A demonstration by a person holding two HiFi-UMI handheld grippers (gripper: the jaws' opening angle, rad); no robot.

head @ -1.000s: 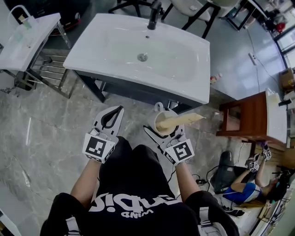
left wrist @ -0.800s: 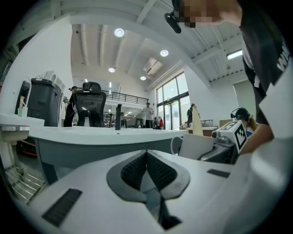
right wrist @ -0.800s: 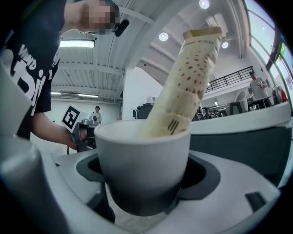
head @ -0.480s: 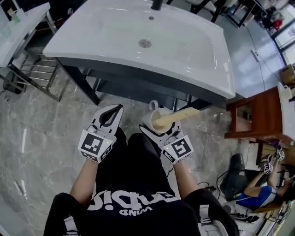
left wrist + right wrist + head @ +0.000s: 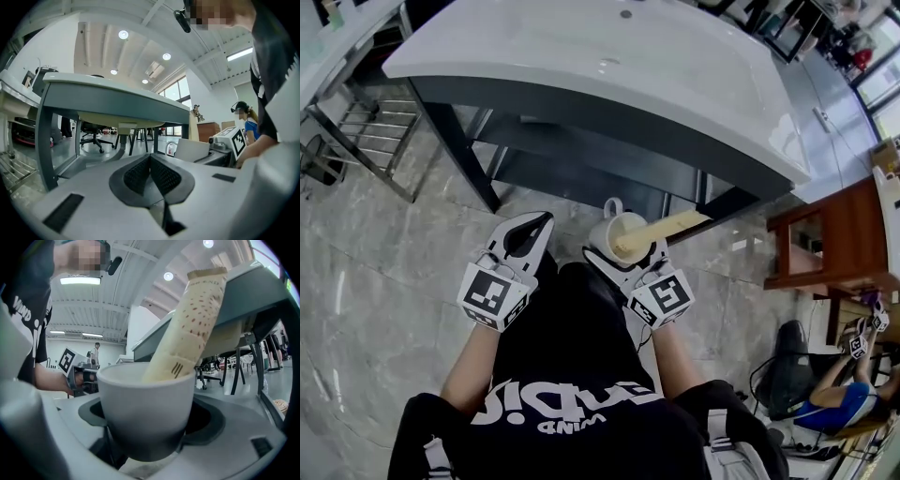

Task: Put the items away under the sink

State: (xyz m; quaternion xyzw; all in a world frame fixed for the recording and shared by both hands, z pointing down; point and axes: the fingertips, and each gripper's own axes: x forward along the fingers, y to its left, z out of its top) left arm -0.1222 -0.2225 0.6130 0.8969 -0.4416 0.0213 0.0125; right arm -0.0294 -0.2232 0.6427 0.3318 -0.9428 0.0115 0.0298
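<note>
My right gripper point(image 5: 621, 253) is shut on a white mug point(image 5: 612, 238) with a handle, held just in front of the sink's dark lower frame point(image 5: 581, 169). A long cream tube point(image 5: 661, 232) leans out of the mug to the right. In the right gripper view the white mug point(image 5: 146, 404) fills the space between the jaws and the cream tube point(image 5: 190, 324) rises past the sink's underside. My left gripper point(image 5: 525, 236) is shut and empty, level with the right one and to its left; its jaws point(image 5: 151, 176) meet with nothing between them. The white sink point(image 5: 600, 66) lies above.
A metal rack point(image 5: 366, 131) stands left of the sink. A brown wooden cabinet point(image 5: 825, 244) stands to the right. Another person point(image 5: 825, 394) sits on the floor at the lower right. Grey marbled floor point(image 5: 384, 272) spreads on the left.
The view has dropped lower and closer to the sink's front: the basin top has slid up out of frame and the dark frame underneath shows. Both grippers keep their hold and spacing.
</note>
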